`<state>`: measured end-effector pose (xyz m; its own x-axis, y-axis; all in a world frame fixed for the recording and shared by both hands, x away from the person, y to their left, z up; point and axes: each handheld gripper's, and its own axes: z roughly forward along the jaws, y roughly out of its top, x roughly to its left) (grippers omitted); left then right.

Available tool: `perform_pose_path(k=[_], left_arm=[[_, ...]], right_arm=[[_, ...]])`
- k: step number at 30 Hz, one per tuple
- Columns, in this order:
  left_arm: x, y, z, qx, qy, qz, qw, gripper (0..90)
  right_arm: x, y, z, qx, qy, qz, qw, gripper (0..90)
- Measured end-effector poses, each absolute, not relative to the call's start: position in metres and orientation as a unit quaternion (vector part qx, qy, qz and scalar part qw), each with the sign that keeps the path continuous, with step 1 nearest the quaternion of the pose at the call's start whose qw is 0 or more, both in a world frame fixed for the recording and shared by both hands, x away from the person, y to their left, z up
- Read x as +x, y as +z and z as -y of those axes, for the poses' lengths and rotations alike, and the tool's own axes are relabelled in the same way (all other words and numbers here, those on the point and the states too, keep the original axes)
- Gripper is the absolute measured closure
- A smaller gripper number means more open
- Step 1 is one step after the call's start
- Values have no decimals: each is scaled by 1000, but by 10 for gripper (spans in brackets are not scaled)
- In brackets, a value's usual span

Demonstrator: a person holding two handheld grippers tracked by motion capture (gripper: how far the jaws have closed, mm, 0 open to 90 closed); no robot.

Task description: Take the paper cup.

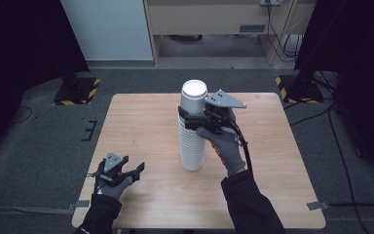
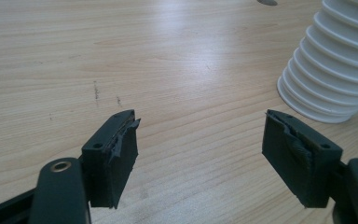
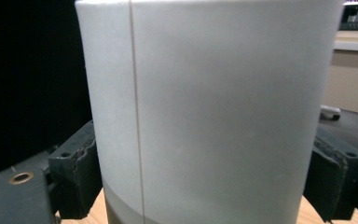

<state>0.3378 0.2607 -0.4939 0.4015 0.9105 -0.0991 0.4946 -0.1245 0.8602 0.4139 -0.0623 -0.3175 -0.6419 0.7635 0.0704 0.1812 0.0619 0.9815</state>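
right gripper: clamping top cup of white cup stack, frame centre; its own view showing cup seam.
left gripper: resting wide open, holding nothing, lower left on table; its view showing stack base.

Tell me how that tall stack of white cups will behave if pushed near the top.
The stack of white cups stands tall on a narrow base, so it would probably tip rather than slide. The cups look thin and light, likely denting under the right gripper, whose jaws flank the top cup.

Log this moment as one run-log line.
right tool: shut on top white paper cup | tall stack of white paper cups: upright on light wooden table | left tool: open, empty, low over table
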Motion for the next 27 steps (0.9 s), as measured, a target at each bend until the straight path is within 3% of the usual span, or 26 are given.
perform_pose_path(k=[27], left_arm=[[338, -494, -260, 712, 237, -492, 441, 251]], right_arm=[[408, -281, 70, 335, 630, -651, 259, 149]])
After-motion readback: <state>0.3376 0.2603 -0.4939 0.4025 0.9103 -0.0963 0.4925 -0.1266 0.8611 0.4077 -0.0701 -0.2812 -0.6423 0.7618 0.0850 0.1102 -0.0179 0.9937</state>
